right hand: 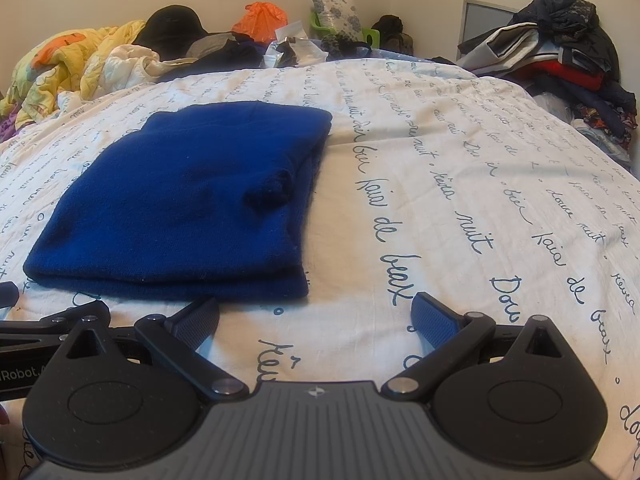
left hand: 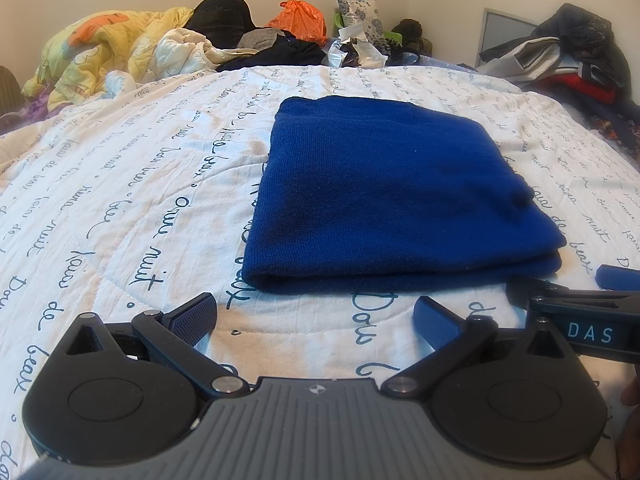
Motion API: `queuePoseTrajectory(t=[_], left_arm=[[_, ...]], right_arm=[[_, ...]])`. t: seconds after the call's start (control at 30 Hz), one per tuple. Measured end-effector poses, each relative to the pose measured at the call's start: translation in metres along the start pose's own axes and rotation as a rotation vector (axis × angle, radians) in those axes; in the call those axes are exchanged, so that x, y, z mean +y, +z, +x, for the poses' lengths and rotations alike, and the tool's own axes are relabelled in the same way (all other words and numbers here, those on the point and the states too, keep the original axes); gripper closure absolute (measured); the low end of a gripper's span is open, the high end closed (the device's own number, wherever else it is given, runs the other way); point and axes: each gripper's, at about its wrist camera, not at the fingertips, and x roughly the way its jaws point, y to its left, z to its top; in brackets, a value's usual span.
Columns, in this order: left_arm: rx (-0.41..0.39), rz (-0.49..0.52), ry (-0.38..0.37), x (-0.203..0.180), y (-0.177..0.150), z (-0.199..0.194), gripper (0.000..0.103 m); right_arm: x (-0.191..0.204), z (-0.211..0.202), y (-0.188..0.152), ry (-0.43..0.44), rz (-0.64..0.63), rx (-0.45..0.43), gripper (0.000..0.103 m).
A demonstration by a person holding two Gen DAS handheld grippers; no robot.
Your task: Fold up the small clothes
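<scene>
My left gripper point(left hand: 316, 320) hangs low over the bed with its fingers spread wide and nothing between them, and my right gripper point(right hand: 316, 318) is just the same, wide and empty. The blue sweater point(left hand: 384, 196) lies folded into a flat rectangle on the white quilt point(left hand: 120, 200) with its blue handwriting print; it sits straight ahead of my left gripper, its near folded edge just beyond the fingertips, while from my right gripper it lies ahead and to the left, its near right corner close to my left finger. The right view shows a small dark pucker point(right hand: 272, 192) in the top layer and the stacked layers along the sweater's right edge, which the left view shows less clearly. Each view catches the other gripper at its edge: the left one shows my right gripper's black links and a label reading DAS at the far right, the right one shows part of a printed label at the far left. Beyond the sweater lie a yellow comforter point(left hand: 100, 48), an orange bag point(right hand: 260, 18) and a pile of clothes point(right hand: 560, 48) to the right.
</scene>
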Motion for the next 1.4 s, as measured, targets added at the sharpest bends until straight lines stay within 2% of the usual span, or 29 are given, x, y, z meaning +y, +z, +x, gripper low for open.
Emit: queuePoseTrajectory(t=[0.23, 0.33, 0.53, 0.83, 1.17, 1.3, 1.4], left_arm=[[0.016, 0.002, 0.012, -0.001, -0.002, -0.003, 0.0], [0.068, -0.001, 0.013, -0.001, 0.004, -0.004, 0.0], [0.203, -0.006, 0.014, 0.002, 0.021, 0.004, 0.0], [0.263, -0.017, 0.024, 0.004, 0.03, 0.01, 0.0], [0.305, -0.011, 0.024, 0.004, 0.037, 0.015, 0.0], [0.357, -0.001, 0.018, 0.003, 0.043, 0.019, 0.0], [0.36, -0.001, 0.019, 0.003, 0.045, 0.021, 0.0]], right_arm=[[-0.001, 0.0, 0.001, 0.006, -0.003, 0.009, 0.0], [-0.002, -0.004, -0.001, 0.019, -0.013, 0.019, 0.0], [-0.001, 0.001, 0.015, 0.017, -0.013, 0.142, 0.0], [0.003, 0.009, 0.03, 0.005, -0.01, 0.251, 0.0], [0.005, 0.016, 0.039, 0.0, -0.007, 0.302, 0.0], [0.006, 0.021, 0.046, 0.011, -0.024, 0.353, 0.0], [0.006, 0.026, 0.052, 0.017, -0.032, 0.391, 0.0]])
